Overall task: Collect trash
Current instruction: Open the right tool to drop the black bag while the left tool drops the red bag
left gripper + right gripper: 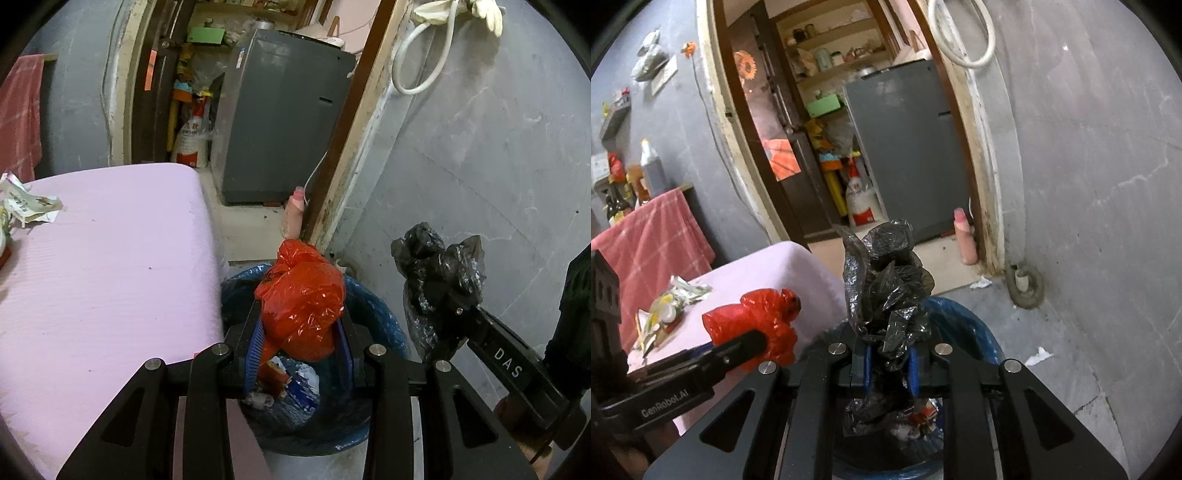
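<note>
My left gripper (pixel 301 347) is shut on a crumpled red plastic bag (pixel 301 299) and holds it over the trash bin with the blue liner (pixel 373 306). The red bag also shows in the right wrist view (pixel 757 325). My right gripper (pixel 890 365) is shut on a crumpled black plastic bag (pixel 890 291) and holds it above the bin's blue liner (pixel 964 317). The black bag also shows in the left wrist view (pixel 439 280), to the right of the bin. Wrappers and scraps (pixel 291 387) lie inside the bin.
A pink-covered table (pixel 103 273) stands left of the bin, with crumpled wrappers (pixel 670 306) on its far left. A grey wall (pixel 480 166) is on the right. A doorway with a grey appliance (pixel 280 122) lies ahead. Paper scraps (pixel 1038 356) lie on the floor.
</note>
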### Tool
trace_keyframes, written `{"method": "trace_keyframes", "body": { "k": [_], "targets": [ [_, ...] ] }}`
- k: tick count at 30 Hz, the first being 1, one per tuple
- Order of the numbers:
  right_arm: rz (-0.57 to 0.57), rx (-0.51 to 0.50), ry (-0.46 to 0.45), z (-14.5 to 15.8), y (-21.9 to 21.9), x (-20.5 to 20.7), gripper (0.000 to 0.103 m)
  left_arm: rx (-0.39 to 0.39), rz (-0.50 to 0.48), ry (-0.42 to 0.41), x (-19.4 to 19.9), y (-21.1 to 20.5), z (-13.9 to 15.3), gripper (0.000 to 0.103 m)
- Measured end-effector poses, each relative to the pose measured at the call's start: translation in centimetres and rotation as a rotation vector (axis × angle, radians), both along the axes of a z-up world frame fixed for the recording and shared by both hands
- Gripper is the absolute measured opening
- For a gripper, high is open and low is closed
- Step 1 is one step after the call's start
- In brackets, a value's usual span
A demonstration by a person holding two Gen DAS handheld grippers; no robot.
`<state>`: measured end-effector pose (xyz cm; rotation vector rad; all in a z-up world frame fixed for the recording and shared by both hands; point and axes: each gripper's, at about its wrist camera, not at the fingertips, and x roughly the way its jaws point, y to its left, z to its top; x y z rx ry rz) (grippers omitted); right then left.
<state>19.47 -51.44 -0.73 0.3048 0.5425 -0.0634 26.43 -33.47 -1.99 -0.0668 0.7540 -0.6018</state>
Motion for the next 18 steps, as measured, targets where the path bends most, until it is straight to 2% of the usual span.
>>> {"method": "trace_keyframes", "body": {
  "k": [8, 10, 12, 18],
  "targets": [
    [-0.003, 0.028, 0.022, -0.6, -0.4, 0.5, 0.015, -0.021, -0.006, 0.020, 0.1, 0.3, -0.1, 0.033],
    [-0.004, 0.028, 0.023, -0.6, -0.4, 0.6, 0.019, -0.033, -0.010, 0.025, 0.2, 0.6, 0.0, 0.034],
    [-0.005, 0.032, 0.022, -0.7, -0.5, 0.6, 0.028, -0.041, -0.012, 0.026, 0.2, 0.7, 0.1, 0.037],
    [-0.004, 0.038, 0.016, -0.6, -0.6, 0.5, 0.029, -0.062, 0.001, 0.034, 0.2, 1.1, 0.6, 0.039]
  ]
}}
